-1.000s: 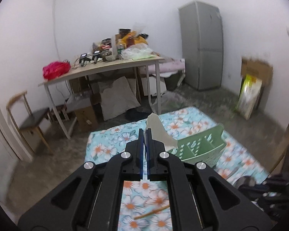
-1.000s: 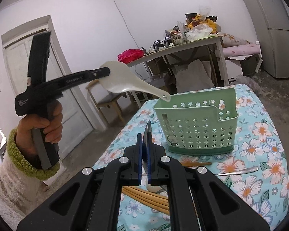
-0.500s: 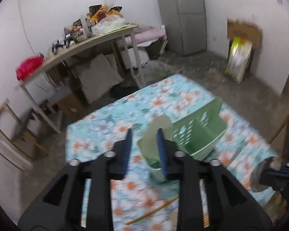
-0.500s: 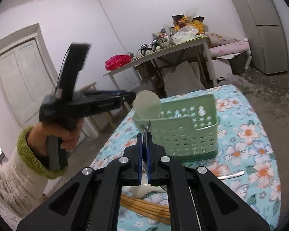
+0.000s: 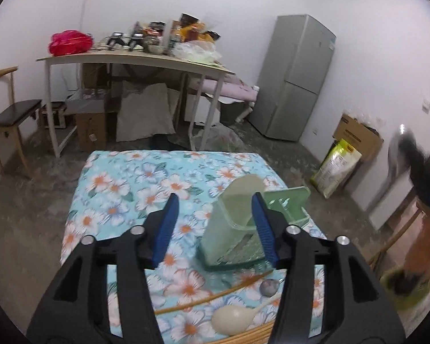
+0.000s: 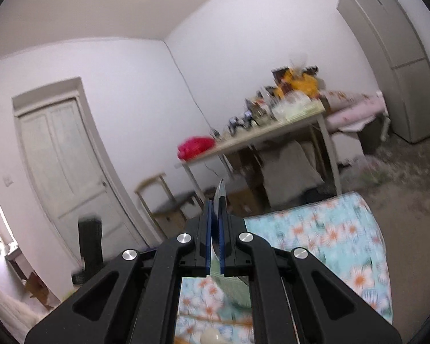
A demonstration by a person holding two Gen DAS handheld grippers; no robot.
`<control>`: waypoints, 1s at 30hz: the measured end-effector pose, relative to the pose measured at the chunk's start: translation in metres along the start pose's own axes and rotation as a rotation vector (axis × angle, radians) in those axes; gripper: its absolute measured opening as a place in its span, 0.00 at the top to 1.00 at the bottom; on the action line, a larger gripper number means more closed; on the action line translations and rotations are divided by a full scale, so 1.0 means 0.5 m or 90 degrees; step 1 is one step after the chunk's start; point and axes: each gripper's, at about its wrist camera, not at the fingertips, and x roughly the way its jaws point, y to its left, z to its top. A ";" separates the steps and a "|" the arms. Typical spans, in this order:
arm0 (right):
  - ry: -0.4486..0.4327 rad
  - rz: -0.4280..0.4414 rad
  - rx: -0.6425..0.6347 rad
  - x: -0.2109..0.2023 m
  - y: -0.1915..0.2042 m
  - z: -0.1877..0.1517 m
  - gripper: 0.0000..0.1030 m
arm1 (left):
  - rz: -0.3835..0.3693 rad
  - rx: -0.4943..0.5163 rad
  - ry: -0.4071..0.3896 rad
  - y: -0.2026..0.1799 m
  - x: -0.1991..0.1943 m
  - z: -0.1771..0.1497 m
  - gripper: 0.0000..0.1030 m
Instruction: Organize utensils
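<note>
The floral table [image 5: 123,183] carries the green utensil basket [image 5: 283,206], and the pale spoon [image 5: 243,197] that the left gripper [image 5: 213,226] held a second ago now stands bowl-up in the basket's near compartment — one utensil filed. That gripper's jaws have just been opening and stand apart, nothing between the pads. The right gripper [image 6: 215,215] has risen from the table, clamped shut on a thin metal utensil [image 6: 220,190] — likely next. Chopsticks [image 5: 215,295], a white spoon [image 5: 232,316] and a metal spoon [image 5: 268,286] still lie loose.

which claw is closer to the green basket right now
Left. The left claw hangs open just above the green basket, where a white spoon stands. The right claw is raised off to the side, pinching a metal utensil.
</note>
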 end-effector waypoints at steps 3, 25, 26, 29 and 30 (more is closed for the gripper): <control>-0.010 0.018 -0.009 0.032 -0.012 0.023 0.96 | 0.010 -0.020 0.002 0.027 -0.018 -0.034 0.43; 0.092 -0.069 0.023 0.180 -0.141 -0.119 0.74 | 0.053 -0.069 0.070 0.103 -0.030 -0.183 0.34; 0.081 -0.077 0.025 0.164 -0.138 -0.115 0.69 | 0.051 -0.071 0.073 0.104 -0.027 -0.185 0.34; 0.063 -0.089 0.029 0.134 -0.131 -0.109 0.65 | 0.049 -0.074 0.075 0.103 -0.026 -0.191 0.33; 0.056 -0.095 0.029 0.122 -0.126 -0.107 0.64 | 0.049 -0.075 0.076 0.104 -0.027 -0.191 0.33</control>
